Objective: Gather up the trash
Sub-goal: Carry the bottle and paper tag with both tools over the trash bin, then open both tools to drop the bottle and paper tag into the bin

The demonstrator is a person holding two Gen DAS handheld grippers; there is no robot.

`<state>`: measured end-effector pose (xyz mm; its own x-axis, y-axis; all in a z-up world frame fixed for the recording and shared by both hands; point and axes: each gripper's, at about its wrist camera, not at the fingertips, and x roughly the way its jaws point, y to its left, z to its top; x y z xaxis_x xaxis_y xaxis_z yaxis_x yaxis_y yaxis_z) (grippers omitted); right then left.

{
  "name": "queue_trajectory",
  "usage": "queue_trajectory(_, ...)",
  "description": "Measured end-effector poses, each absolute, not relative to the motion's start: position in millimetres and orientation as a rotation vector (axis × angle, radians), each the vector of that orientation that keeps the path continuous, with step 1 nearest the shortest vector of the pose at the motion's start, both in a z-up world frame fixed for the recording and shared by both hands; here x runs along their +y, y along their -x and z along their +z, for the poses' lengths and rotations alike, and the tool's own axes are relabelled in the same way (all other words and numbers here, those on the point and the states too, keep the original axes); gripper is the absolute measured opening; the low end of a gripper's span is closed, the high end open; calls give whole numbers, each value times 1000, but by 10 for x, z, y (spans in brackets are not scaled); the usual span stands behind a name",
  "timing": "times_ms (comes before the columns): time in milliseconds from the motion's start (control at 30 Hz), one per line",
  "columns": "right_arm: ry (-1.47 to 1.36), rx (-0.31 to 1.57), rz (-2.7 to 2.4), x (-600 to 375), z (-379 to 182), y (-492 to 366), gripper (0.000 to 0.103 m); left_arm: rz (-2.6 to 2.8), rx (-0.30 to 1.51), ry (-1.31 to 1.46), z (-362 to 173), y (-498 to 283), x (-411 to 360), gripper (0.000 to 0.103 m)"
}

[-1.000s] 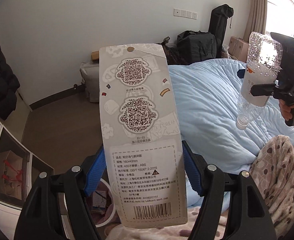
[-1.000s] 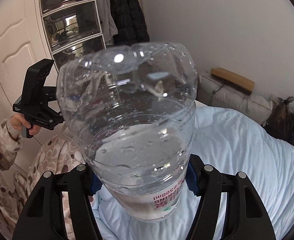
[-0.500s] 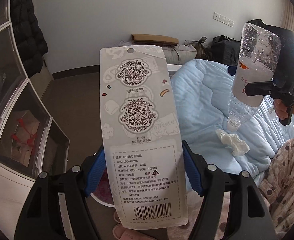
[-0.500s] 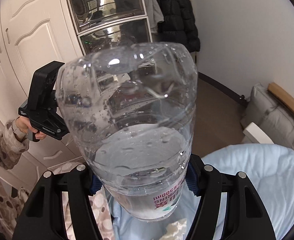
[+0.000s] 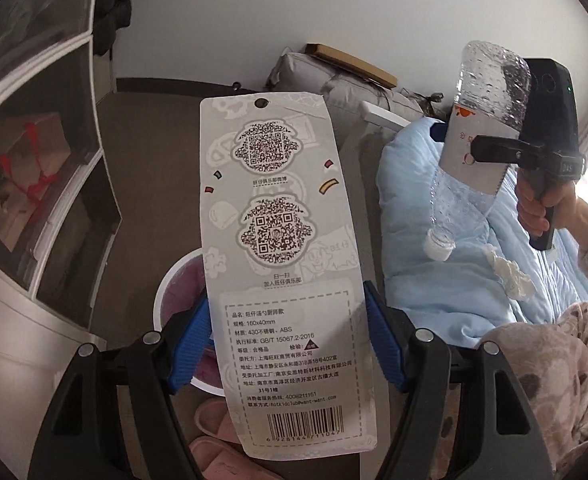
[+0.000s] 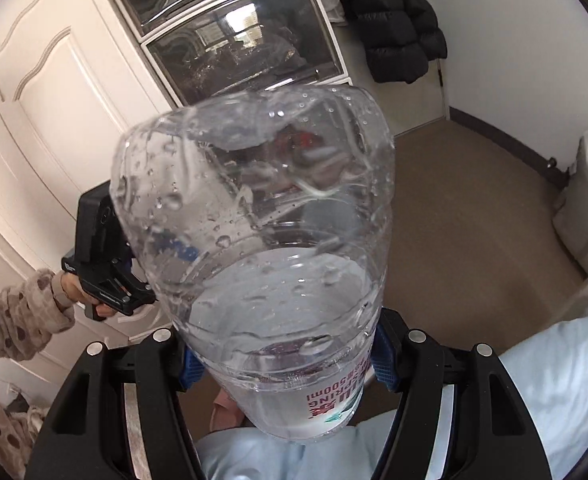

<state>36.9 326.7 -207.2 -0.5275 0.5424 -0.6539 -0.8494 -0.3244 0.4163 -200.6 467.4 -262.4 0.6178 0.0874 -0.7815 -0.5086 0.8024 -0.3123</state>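
Overhead of the floor, both pieces of trash hang in the air, each pinched in a gripper. Biggest is the plastic bottle, a clear, ribbed, dented cylinder beaded with droplets inside, a little water pooled near its neck. It is held upside down: the right wrist view looks along its crumpled base, with pink print on the white label at 6 o'clock. The right gripper squeezes that labelled band between its blue ridged pads. Only the left wrist view shows the bottle whole, at 2 o'clock, tilted, its white cap pointing down above the pale blue quilt, with the right gripper clamped across its label.

Next is the packaging card, a long flat glossy grey strip with rounded corners, a punched hang hole at 12 o'clock, two QR codes, a dashed text panel and a barcode at 6 o'clock. The left gripper nips its lower half edgewise between blue pads. The right wrist view shows the left gripper only from the side at 9 o'clock, card hidden behind the bottle.

Below the card, the left view alone shows a round white bin with a pink liner, and pink slippers at 6 o'clock. A crumpled white tissue lies on the quilt at 3 o'clock.
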Motion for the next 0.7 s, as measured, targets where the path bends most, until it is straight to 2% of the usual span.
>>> queue_trajectory(233,485,1034,1969,3703,-2506,-35,63,397,823,709,-3221,2029,4875,71)
queue_trajectory(567,691,992,2038,4093,-2690,377,64,387,901,693,-3517,1944,4917,71)
queue_trajectory(633,734,1005,2037,4203,-2756,448,78,387,927,698,-3596,1926,4938,78)
queue_trajectory(700,762,980,2026,4247,-2784,503,80,395,948,713,-3656,1926,4961,82)
